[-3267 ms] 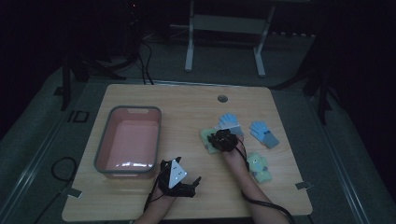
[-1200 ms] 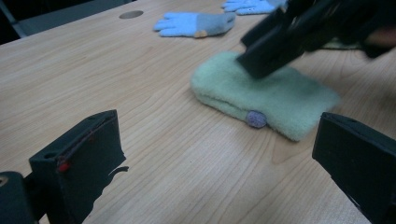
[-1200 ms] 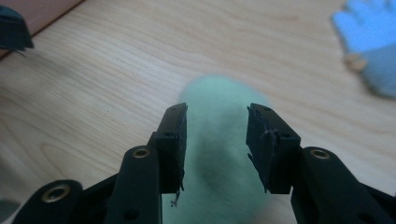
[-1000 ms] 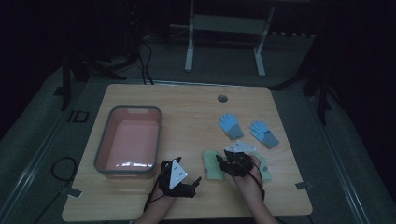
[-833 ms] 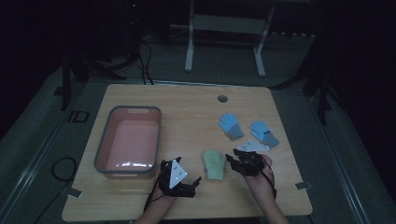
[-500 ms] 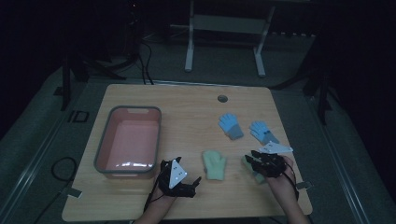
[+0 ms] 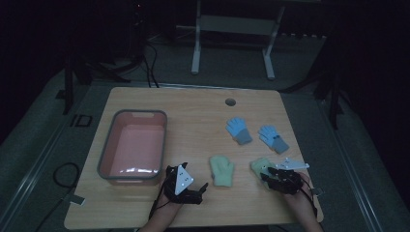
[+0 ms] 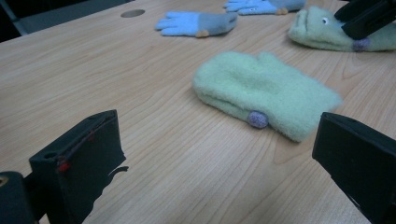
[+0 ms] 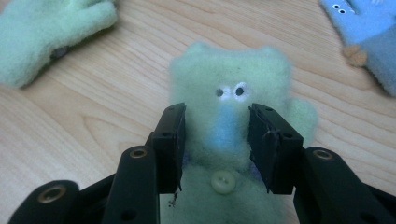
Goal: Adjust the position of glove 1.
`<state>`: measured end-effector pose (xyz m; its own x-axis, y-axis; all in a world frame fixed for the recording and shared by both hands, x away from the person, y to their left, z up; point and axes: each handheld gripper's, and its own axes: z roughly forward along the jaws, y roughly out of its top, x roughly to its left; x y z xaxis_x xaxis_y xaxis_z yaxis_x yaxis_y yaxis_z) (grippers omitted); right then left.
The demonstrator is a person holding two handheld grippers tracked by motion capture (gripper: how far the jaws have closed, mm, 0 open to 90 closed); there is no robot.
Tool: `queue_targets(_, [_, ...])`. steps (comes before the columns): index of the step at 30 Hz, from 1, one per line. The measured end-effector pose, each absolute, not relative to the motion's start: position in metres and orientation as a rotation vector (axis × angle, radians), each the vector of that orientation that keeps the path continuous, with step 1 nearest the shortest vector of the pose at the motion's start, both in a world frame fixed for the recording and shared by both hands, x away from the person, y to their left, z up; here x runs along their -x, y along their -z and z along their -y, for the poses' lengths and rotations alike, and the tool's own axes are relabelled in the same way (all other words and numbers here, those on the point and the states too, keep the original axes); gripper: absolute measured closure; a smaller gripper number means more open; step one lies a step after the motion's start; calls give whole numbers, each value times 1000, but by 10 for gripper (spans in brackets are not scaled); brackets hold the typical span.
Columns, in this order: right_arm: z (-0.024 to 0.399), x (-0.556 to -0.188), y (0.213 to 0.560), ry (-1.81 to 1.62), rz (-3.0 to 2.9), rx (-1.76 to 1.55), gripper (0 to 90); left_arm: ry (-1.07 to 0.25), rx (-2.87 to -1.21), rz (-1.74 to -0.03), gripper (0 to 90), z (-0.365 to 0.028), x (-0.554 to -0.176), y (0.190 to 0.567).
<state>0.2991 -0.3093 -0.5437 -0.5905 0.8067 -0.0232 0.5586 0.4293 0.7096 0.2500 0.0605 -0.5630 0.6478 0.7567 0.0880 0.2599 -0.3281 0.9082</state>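
Two half-open jaws of our right gripper [image 9: 215, 145] have just been opening, straddling the soft, light green frog mitten [image 9: 232, 128] unpinched; we grip its cuff.

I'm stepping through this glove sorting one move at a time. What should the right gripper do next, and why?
Probably close and lift. The right gripper stands over the green mitten with eyes, its jaws astride the middle, having just been opening; whether the pads press, I cannot tell. The other green mitten lies apart, and the pink bin waits to the left.

1 overhead view, 2 close gripper views
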Motion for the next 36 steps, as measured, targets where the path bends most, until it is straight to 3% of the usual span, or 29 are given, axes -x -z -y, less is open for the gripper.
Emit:
queue_targets(3, [309,-298,547,-964,-2324,-1157,622,-633,-1887,-806,19,-60,-250,563])
queue_targets(7, [311,-300,547,-967,-2317,-1198,792,-634,-1886,-806,18,-60,-250,563])
queue_targets(10, [306,-300,545,-932,-2309,-1241,834,-636,-1889,-808,19,-60,-250,563])
queue_targets(24, [264,-287,502,-912,-2060,-1423,857,-636,-1880,-815,19,-62,-250,563])
queue_targets(36, [237,-285,516,-923,-1924,-1557,857,-642,-1887,-804,19,-61,-249,563])
